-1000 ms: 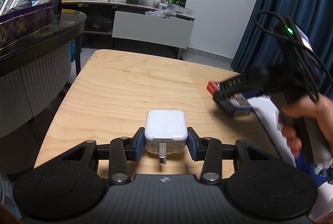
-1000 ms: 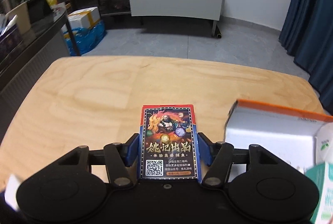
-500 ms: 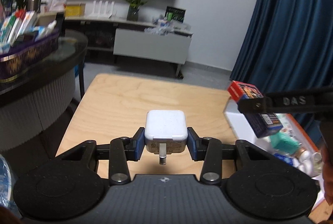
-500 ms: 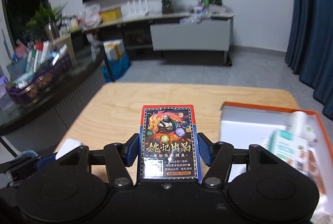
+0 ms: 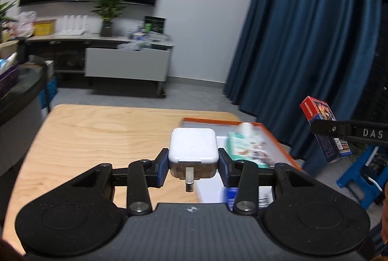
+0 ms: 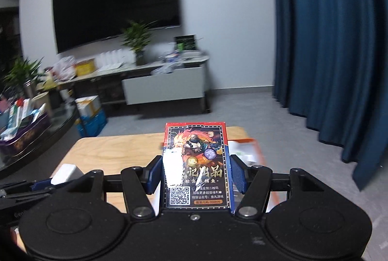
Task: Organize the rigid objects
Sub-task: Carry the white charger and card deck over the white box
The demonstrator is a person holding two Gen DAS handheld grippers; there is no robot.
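Note:
My left gripper [image 5: 193, 164] is shut on a white plug adapter [image 5: 192, 148], held in the air over the wooden table [image 5: 97, 134], beside the left edge of an orange-rimmed white box [image 5: 271, 137]. My right gripper [image 6: 196, 173] is shut on a card box [image 6: 196, 164] with a red top and dark printed face, held high above the table's right end. The card box also shows at the right of the left wrist view [image 5: 325, 130]. The adapter also shows at the lower left of the right wrist view [image 6: 66, 173].
The orange-rimmed box holds a green-and-white carton [image 5: 245, 147] and other small items. A blue curtain [image 5: 303, 30] hangs on the right. A dark counter [image 6: 36, 139] with a purple basket stands left of the table. A TV cabinet [image 5: 109, 52] lines the far wall.
Both grippers have risen and swung right with their loads. The orange-rimmed box has come into the left wrist view. The card box sits higher and further right.

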